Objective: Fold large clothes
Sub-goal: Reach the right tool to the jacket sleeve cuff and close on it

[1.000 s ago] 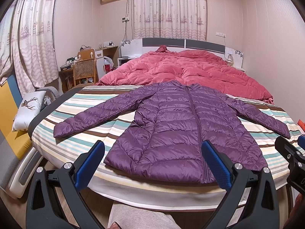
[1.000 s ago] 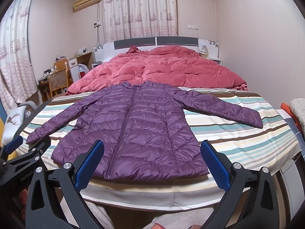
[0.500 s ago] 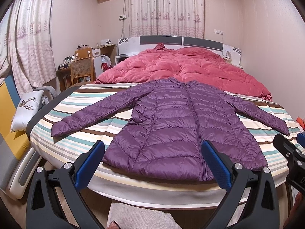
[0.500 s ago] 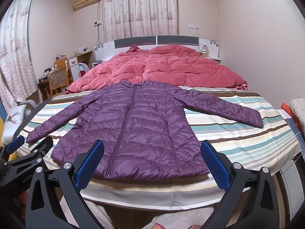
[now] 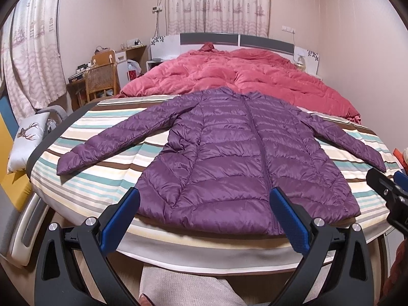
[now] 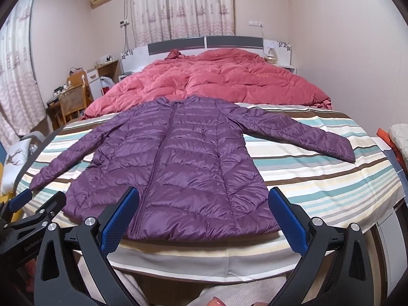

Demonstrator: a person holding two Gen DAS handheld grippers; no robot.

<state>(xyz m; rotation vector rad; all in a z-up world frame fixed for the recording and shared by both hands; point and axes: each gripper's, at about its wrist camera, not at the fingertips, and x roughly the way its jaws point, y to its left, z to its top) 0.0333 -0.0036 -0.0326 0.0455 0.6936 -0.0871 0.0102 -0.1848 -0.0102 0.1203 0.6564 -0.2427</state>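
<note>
Purple quilted jacket [image 5: 244, 158], zipped, lying flat and face up on the striped bed [image 5: 102, 178], hem toward 6 o'clock, sleeves spread toward 9 and 3 o'clock. Its collar is hard to make out against the red duvet [image 5: 242, 74] at 12 o'clock. Left gripper [image 5: 204, 204] and right gripper [image 6: 204, 204] hover short of the hem, jaws released, empty.

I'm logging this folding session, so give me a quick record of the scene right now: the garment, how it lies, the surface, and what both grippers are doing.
garment: purple puffer jacket
lay: flat, front up, zipped, sleeves spread out to the sides
surface: striped bedsheet
behind it: red duvet
left gripper: open, at the hem, holding nothing
right gripper: open, at the hem, holding nothing
folds made: none
</note>
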